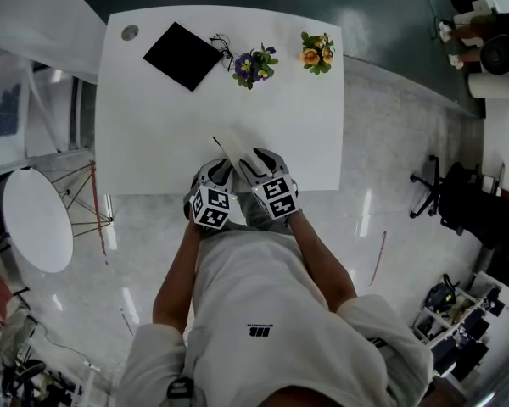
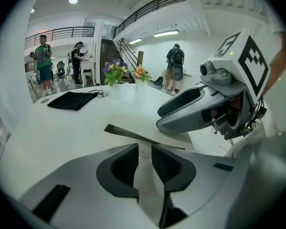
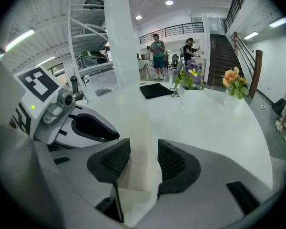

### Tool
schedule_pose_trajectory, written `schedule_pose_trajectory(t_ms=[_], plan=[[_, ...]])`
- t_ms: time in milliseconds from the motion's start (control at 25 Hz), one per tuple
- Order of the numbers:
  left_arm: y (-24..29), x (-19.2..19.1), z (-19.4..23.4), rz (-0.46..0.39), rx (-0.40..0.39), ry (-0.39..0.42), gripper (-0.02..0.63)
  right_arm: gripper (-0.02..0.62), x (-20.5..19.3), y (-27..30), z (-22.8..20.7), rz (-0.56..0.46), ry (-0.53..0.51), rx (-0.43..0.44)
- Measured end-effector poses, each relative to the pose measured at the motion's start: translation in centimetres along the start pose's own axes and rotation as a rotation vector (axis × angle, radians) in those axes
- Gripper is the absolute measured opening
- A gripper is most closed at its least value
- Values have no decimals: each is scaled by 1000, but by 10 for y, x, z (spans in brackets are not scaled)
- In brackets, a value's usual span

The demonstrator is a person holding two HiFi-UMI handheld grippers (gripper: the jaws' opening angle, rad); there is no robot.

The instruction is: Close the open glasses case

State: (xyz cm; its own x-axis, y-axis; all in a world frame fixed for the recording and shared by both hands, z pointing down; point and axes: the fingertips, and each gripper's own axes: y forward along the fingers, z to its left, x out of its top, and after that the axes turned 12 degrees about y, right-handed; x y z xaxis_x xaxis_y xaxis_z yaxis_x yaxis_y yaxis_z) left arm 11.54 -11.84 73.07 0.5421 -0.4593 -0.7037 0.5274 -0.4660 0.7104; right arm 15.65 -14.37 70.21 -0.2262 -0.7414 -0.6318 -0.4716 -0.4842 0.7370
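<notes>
The glasses case [image 1: 232, 146] is a flat cream folding case with a dark edge, lying near the front edge of the white table [image 1: 153, 134]. My left gripper [image 1: 221, 167] reaches it from the near side. In the left gripper view the case [image 2: 148, 133] runs into the narrow gap of the left gripper [image 2: 145, 159], whose pads close on a thin strip of it. My right gripper [image 1: 253, 158] sits beside it on the right. In the right gripper view the case [image 3: 136, 137] lies between the parted pads of the right gripper [image 3: 144, 159], just clear of the right pad.
A black cloth [image 1: 183, 54] lies at the table's far left, with purple flowers [image 1: 254, 64] and orange flowers [image 1: 316, 52] along the far edge. A round white table [image 1: 36, 219] stands to the left and an office chair [image 1: 445, 195] to the right. People [image 3: 158, 56] stand in the background.
</notes>
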Motion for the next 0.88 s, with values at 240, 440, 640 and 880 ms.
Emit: schedule_pose_trajectory(t_ms=[240, 440, 640, 880], plan=[[0, -4, 1, 3, -8, 8, 98, 186, -1, 2, 2, -7, 2, -5], [-2, -9, 1, 15, -22, 17, 98, 186, -4, 5, 6, -6, 8, -10], [-3, -13, 2, 20, -36, 20, 98, 189, -6, 8, 9, -3, 2, -14], [-3, -15, 1, 27, -67, 38, 98, 195, -12, 11, 11, -7, 4, -26]])
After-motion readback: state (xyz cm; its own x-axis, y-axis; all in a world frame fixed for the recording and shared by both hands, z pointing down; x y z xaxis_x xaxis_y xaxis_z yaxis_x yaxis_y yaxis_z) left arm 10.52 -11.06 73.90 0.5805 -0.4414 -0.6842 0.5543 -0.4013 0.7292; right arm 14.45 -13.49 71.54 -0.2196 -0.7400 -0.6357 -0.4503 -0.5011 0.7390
